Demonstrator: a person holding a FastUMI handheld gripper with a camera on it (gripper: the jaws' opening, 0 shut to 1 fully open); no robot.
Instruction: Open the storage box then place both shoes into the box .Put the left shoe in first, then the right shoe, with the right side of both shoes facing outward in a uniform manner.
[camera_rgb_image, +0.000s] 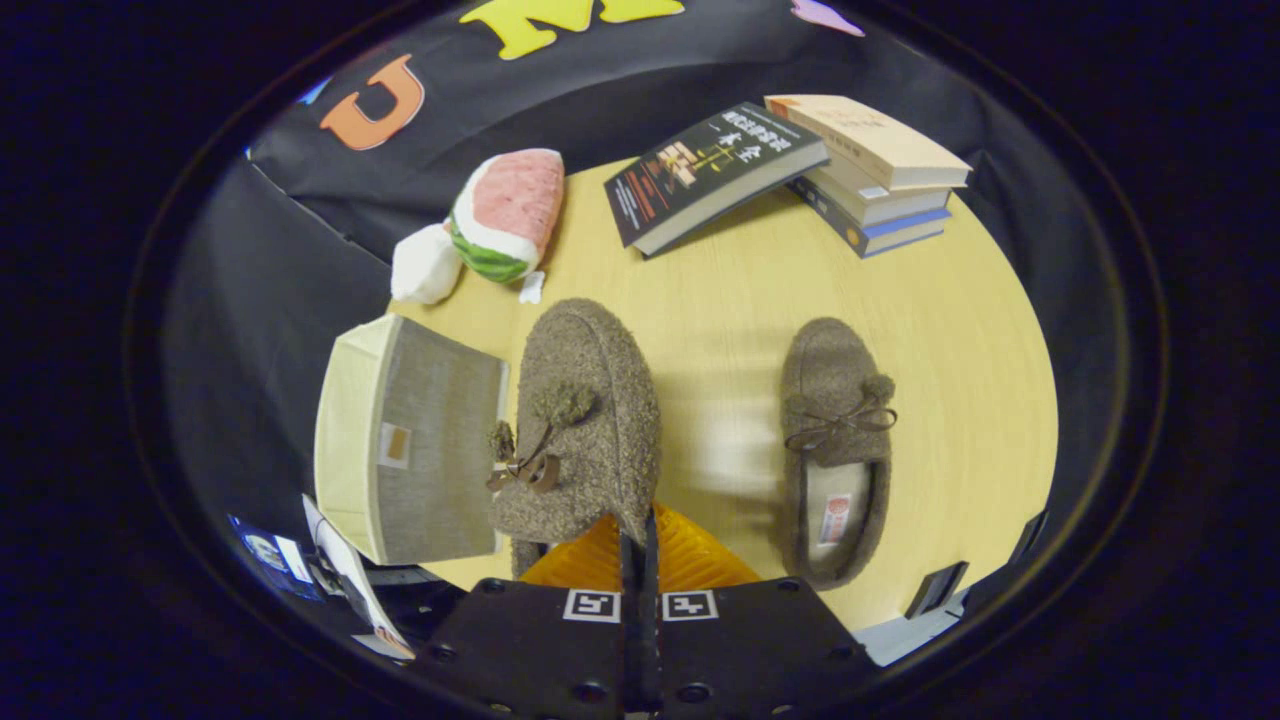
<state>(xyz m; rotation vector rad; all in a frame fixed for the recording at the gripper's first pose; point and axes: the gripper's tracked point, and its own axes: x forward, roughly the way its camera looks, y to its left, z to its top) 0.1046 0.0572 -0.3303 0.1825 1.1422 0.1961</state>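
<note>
Little print here, and none of it reads clearly

The dark book (712, 172) at the far side has large pale characters and smaller lines on its cover, turned away and too small to make out. The top of the book stack (870, 140) to its right carries faint print, unreadable. The right shoe (838, 450) has a white insole tag (836, 520) with a red mark, illegible. The box (420, 450) bears a blank tan patch (395, 444). The gripper (640, 520), fingers pinched on the heel of the left shoe (585, 420), carries two square black-and-white markers (592, 605).
</note>
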